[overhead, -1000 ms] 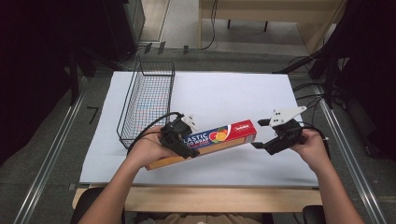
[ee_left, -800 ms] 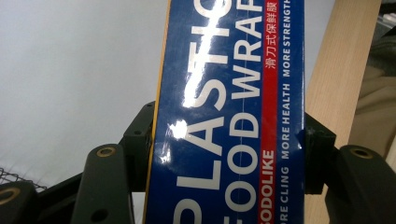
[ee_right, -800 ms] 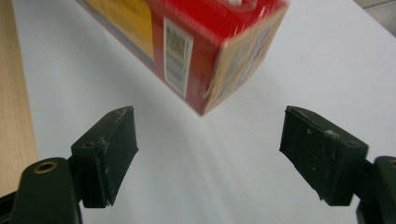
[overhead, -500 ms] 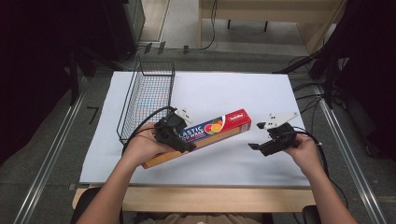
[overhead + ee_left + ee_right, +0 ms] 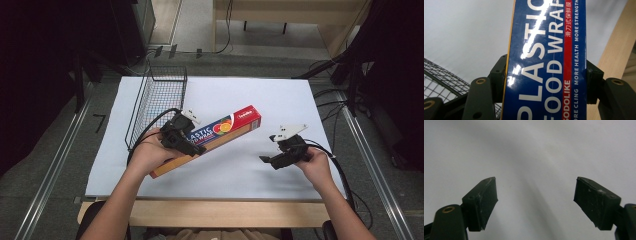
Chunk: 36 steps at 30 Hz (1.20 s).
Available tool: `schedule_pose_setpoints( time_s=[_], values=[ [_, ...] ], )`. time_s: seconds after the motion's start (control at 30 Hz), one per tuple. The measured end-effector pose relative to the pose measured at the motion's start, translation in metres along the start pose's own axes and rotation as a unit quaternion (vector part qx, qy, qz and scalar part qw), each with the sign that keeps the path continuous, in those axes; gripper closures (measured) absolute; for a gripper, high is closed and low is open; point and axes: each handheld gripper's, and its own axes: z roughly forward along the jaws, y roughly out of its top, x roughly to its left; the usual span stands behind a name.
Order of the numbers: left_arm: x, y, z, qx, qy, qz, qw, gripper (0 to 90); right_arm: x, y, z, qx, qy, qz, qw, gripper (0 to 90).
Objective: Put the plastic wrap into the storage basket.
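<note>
Blue box (image 5: 546, 60) reading "PLASTIC FOOD WRAP", "SODOLIKE", clamped in left tool (image 5: 186, 139)

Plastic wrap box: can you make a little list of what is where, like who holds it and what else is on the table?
held thing: plastic wrap box, long, blue, red and orange
holder: left gripper, jaws shut on the box sides
box pose: slanted, its far end pointing toward the table's far right
right gripper: open, nothing between the jaws, over the white table cover
wire basket: black, beside the left hand, nothing seen in it
</note>
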Motion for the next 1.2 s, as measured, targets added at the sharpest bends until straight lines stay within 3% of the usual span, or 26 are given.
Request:
schedule_pose_setpoints(
  time_s=[0.47, 0.7, 1.2],
  values=[
    [0.024, 0.008, -0.018, -0.008, 0.026, -0.046, 0.9986, 39.5, 0.001, 0.0, 0.004, 0.009, -0.013, -0.013, 0.9998, 19.9],
    [0.038, 0.013, -0.023, -0.008, 0.037, -0.068, 0.997, 39.5, 0.003, 0.0, 0.01, 0.018, -0.003, -0.009, 0.9998, 19.9],
    [0.065, 0.019, -0.028, -0.016, 0.066, -0.118, 0.9907, 39.5, 0.003, 0.0, 0.011, 0.021, -0.005, -0.017, 0.9996, 19.9]
  ],
)
